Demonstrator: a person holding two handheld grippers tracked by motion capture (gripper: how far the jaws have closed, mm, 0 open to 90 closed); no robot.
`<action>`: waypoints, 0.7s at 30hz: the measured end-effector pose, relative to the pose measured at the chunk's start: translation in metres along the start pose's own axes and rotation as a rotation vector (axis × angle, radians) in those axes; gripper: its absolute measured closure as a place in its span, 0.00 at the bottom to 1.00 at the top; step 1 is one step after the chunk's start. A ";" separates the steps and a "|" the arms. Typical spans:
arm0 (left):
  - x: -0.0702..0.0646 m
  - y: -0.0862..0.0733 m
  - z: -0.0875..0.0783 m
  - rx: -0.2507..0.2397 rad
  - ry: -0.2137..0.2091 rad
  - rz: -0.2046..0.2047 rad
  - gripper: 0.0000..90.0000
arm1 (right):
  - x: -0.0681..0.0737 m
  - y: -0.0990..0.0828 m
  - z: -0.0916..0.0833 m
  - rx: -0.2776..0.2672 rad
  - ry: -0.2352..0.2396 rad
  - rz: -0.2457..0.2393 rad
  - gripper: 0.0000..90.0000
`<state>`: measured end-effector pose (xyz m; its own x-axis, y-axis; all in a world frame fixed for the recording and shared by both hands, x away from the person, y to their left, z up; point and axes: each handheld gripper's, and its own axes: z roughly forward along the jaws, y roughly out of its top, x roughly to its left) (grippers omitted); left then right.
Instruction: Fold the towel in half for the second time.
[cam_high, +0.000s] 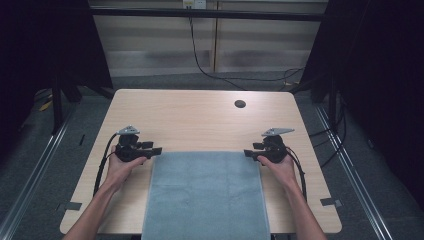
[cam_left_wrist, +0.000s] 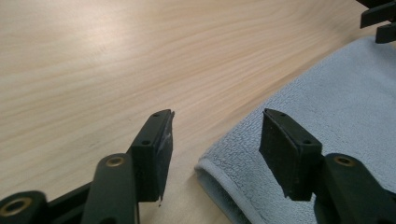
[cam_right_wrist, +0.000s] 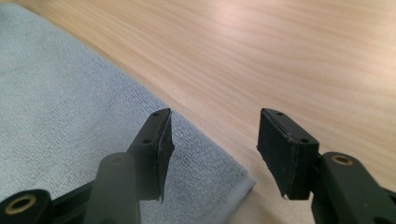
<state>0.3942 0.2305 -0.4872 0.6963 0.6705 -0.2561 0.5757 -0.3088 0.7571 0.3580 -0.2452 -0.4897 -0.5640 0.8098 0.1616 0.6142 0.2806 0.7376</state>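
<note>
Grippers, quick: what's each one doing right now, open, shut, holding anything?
Left gripper: open, empty, at the far left corner of the blue towel.
Right gripper: open, empty, over its far right corner.

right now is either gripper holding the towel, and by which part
Nothing is held. The left gripper and right gripper are both open, each at a far corner of the towel, pads off the cloth.

No legible text (apparently) anywhere.
</note>
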 end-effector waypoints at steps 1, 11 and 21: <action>-0.001 -0.002 0.003 0.015 0.007 0.014 0.46 | -0.001 -0.001 0.001 0.008 -0.004 0.000 0.50; -0.011 -0.012 0.019 0.077 0.006 0.057 0.48 | -0.003 -0.013 0.008 0.046 0.010 0.021 0.56; -0.010 -0.016 0.017 0.059 -0.061 0.027 0.89 | -0.003 -0.015 0.003 0.035 0.069 0.044 0.89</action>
<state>0.3848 0.2173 -0.5068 0.7356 0.6197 -0.2737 0.5795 -0.3663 0.7280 0.3518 -0.2504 -0.5036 -0.5720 0.7845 0.2396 0.6579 0.2643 0.7052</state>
